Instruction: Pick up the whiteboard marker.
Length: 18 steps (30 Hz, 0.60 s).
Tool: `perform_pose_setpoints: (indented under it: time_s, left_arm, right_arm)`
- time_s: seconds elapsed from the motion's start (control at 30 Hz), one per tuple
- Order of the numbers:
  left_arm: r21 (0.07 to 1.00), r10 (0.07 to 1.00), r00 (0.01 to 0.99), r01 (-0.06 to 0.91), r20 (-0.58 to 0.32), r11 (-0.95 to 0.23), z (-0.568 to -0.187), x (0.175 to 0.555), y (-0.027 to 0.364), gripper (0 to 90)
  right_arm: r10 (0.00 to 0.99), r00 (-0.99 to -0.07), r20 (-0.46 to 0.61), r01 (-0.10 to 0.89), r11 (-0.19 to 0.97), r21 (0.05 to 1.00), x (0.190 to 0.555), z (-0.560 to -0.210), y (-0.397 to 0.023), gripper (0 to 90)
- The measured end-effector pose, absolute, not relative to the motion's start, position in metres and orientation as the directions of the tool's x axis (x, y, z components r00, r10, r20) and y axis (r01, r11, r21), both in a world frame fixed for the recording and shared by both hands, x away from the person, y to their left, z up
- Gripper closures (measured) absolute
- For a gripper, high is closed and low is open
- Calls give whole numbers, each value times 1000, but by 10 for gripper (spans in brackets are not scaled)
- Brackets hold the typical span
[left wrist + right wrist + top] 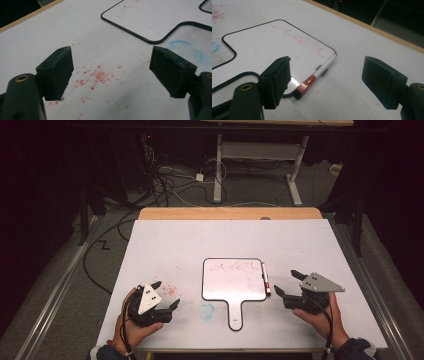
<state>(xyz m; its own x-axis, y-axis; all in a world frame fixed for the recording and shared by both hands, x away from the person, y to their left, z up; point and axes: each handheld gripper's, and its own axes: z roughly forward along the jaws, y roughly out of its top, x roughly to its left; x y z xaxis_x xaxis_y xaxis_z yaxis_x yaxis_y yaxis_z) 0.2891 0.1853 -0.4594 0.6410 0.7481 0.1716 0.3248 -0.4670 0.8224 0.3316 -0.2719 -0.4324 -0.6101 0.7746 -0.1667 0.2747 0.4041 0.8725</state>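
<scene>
My left gripper [165, 296] is hovering with jaws released over red specks [96, 75] on the white table [165, 240]. The black-rimmed paddle-shaped whiteboard [234, 285] is lying centrally, the white marker with red cap [317, 75] touching its right edge. My right gripper [288, 282] is standing just beside the marker, jaws spread, gripping nothing.

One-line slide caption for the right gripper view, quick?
Open right gripper approaching a red-capped marker lying along the edge of a handled whiteboard with red scribbles.
</scene>
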Motion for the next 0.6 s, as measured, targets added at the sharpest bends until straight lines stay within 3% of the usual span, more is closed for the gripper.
perform_pose_setpoints:
  time_s: [0.2, 0.27, 0.43, 0.6]
  left_arm:
    - [811, 737, 647, 317, 194, -491, -461, 290, 182, 182]
    - [808, 737, 648, 320, 194, -494, -462, 290, 181, 184]
    - [805, 733, 651, 319, 196, -500, -462, 291, 182, 183]
    - [799, 729, 655, 323, 198, -507, -463, 292, 181, 183]
  right_arm:
    - [786, -617, -35, 437, 379, 816, 369, -434, -264, 269]
    - [787, -617, 7, 492, 379, 784, 382, -436, -263, 332]
    - [803, -584, 117, 631, 358, 688, 415, -443, -258, 369]
    - [808, -567, 160, 683, 353, 639, 435, -452, -248, 430]
